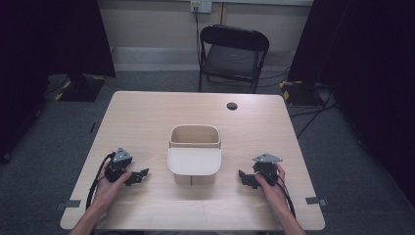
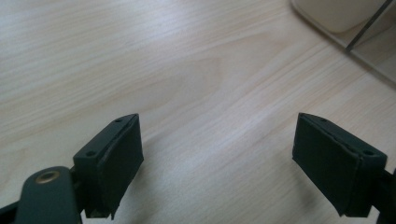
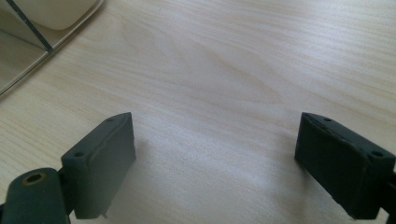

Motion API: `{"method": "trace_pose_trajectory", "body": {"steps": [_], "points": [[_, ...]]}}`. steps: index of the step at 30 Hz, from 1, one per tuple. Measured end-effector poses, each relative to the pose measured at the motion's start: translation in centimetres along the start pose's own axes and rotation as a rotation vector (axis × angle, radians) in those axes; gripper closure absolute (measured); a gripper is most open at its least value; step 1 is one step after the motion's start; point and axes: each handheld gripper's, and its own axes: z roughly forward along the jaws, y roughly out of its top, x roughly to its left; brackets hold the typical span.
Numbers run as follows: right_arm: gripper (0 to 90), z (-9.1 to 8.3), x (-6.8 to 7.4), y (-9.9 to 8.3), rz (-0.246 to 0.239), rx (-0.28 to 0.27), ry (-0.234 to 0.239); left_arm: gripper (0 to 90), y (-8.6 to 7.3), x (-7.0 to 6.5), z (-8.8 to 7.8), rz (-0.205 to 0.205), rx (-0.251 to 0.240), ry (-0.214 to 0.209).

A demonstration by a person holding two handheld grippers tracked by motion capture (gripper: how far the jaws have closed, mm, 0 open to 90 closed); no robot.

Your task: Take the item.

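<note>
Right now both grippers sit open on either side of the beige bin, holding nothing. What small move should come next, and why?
Probably ease both grippers inward toward the beige bin. The left gripper and right gripper rest on the table, jaws wide apart with bare wood between them, each pointing at the bin but well clear of its sides. Nothing else on the table lies nearer to them.

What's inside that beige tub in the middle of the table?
The rounded beige plastic tub shows only bare inner walls at the back in the high view. A pale flat lid covers its front half, so anything beneath stays hidden.
</note>
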Motion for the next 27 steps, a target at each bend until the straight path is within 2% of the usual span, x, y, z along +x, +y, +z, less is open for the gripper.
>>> {"method": "trace_pose_trajectory", "body": {"steps": [6, 9, 17, 20, 23, 24, 25, 27], "points": [[11.6, 0.0, 0.0, 0.0, -0.001, 0.0, 0.0, 15.9, 0.1, -0.3, -0.2, 0.005, -0.012, -0.028], [11.6, 0.0, 0.0, 0.0, -0.001, 0.0, 0.0, 16.2, 0.3, -0.6, -0.4, 0.0, -0.022, -0.058], [11.6, 0.0, 0.0, 0.0, -0.001, 0.0, 0.0, 16.1, 1.0, -2.2, -0.9, 0.049, -0.068, -0.098], [11.6, 0.0, 0.0, 0.0, -0.001, 0.0, 0.0, 16.3, 1.2, -2.7, -1.0, 0.049, -0.085, -0.109], [11.6, 0.0, 0.0, 0.0, 0.0, 0.0, 0.0, 16.7, 1.3, -3.1, -1.0, 0.064, -0.075, -0.103], [11.6, 0.0, 0.0, 0.0, 0.0, 0.0, 0.0, 16.7, 1.3, -3.3, -0.9, 0.056, -0.081, -0.113], [11.6, 0.0, 0.0, 0.0, -0.001, 0.0, 0.0, 16.7, 1.4, -3.4, -1.0, 0.068, -0.083, -0.115], [11.6, 0.0, 0.0, 0.0, 0.0, 0.0, 0.0, 16.7, 1.6, -3.7, -1.1, 0.063, -0.095, -0.132]]}}
